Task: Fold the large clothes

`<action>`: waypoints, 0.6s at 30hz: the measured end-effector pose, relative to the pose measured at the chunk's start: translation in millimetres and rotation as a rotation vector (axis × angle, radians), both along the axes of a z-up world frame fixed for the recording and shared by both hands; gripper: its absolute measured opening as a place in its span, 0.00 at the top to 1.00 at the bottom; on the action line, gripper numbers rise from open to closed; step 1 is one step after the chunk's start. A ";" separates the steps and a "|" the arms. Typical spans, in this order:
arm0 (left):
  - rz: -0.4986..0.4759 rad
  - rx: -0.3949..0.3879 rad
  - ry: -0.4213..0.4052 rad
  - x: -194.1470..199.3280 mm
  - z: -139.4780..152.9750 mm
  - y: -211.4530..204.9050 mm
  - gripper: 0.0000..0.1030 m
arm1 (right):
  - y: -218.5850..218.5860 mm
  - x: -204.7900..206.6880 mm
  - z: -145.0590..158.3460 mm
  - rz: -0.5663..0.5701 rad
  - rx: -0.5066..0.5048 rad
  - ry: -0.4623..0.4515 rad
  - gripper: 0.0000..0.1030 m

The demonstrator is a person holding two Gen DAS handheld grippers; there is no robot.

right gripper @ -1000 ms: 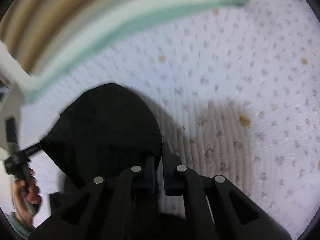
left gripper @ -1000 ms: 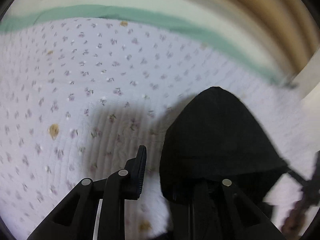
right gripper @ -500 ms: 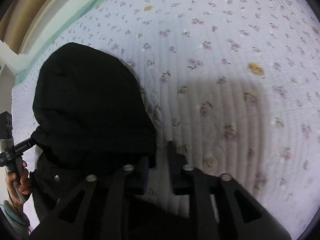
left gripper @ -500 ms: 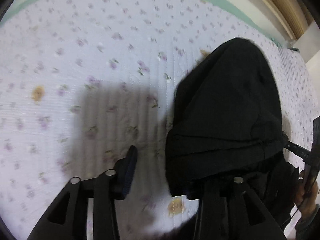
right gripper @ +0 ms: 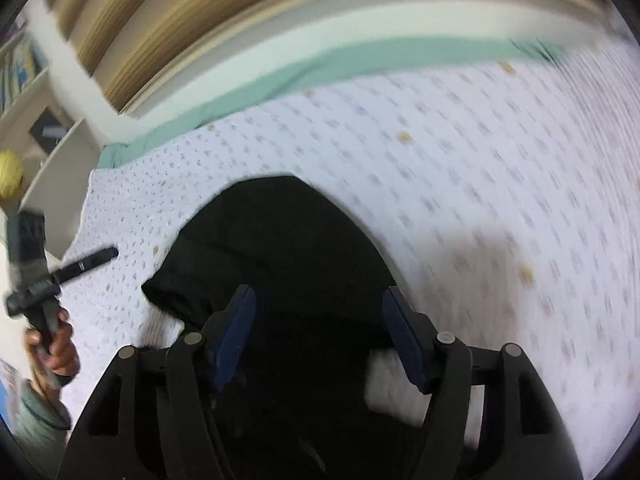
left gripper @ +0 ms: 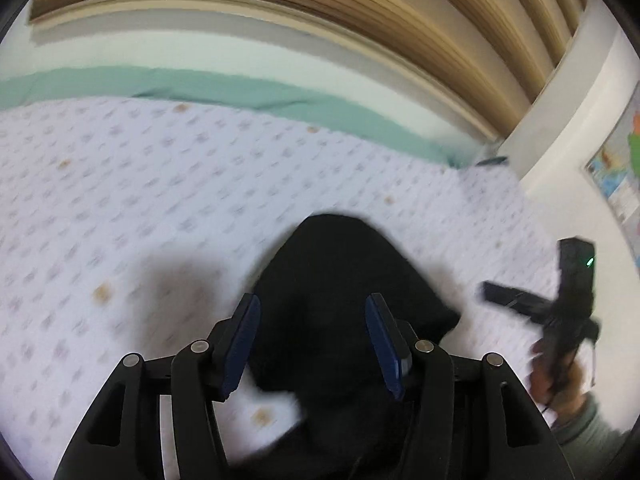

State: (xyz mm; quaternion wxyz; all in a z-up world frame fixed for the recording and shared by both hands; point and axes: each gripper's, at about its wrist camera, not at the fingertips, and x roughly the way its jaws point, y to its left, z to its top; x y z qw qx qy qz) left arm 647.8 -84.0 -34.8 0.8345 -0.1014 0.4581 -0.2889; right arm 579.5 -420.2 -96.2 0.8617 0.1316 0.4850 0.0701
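Observation:
A black garment [left gripper: 332, 248] lies on the flowered bedspread [left gripper: 140, 200], its rounded hood-like end pointing away from me. My left gripper [left gripper: 312, 308] hovers over its near part with jaws opening; the blue pads stand clear of the cloth. In the right wrist view the same garment [right gripper: 276, 232] spreads under my right gripper [right gripper: 320, 300], whose jaws are also opening and press on nothing. Each view catches the other gripper in a hand at its edge: the right gripper [left gripper: 572, 304] and the left gripper [right gripper: 36, 276].
The bedspread [right gripper: 480, 160] stretches wide around the garment. A green sheet edge [left gripper: 240, 88] and a wooden slatted wall [left gripper: 360, 8] close off the far side. A white shelf [right gripper: 52, 160] with a yellow ball [right gripper: 10, 174] stands beyond the bed's corner.
Both grippers were shut on the black cloth and now stand open, letting it go. Both have lifted and tilted up, so the far wall is back in view.

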 end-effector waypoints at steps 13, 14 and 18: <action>-0.014 0.178 0.169 31.0 -142.2 -55.6 0.45 | 12.4 22.7 -118.3 0.021 -0.057 0.200 0.59; -0.017 0.178 0.155 27.5 -140.2 -54.8 0.45 | 13.9 23.6 -108.9 0.025 -0.058 0.202 0.59; -0.011 0.132 0.134 28.2 -128.0 -49.3 0.45 | 28.7 38.8 -56.8 0.081 0.007 0.059 0.57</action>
